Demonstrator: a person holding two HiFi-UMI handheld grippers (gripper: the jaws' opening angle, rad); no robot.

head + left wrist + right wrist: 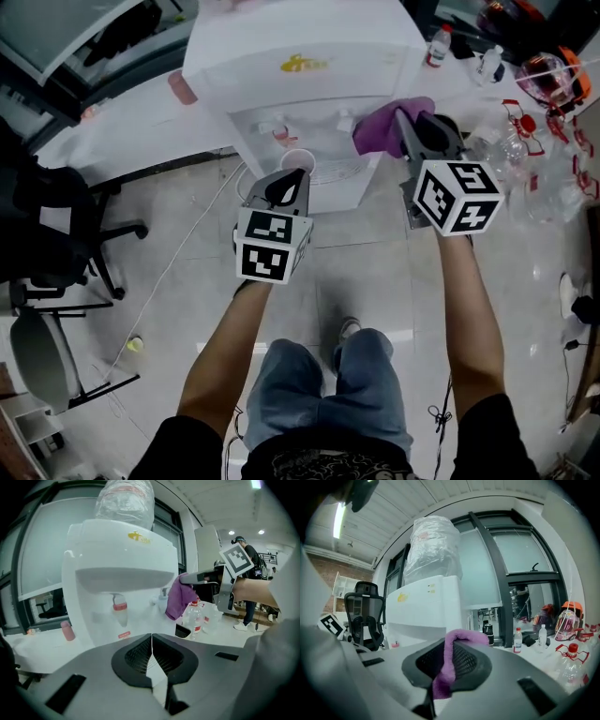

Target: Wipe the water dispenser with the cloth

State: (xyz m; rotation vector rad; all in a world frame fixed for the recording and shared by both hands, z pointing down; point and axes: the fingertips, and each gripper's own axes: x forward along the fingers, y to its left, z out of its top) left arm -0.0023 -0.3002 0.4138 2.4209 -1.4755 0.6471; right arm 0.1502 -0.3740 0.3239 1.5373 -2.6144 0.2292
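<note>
While pinching the purple cloth point(377, 131) by a bunched fold in the clenched fingers of the right gripper point(405, 120), beside the right front of the water dispenser point(300, 47), holds the left gripper point(151, 637) with fingers pressed together, empty; probably soft, light, limp, best gripped bunched.

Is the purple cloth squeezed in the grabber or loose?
Squeezed. The right hand-held gripper is clamped on the purple cloth.
</note>
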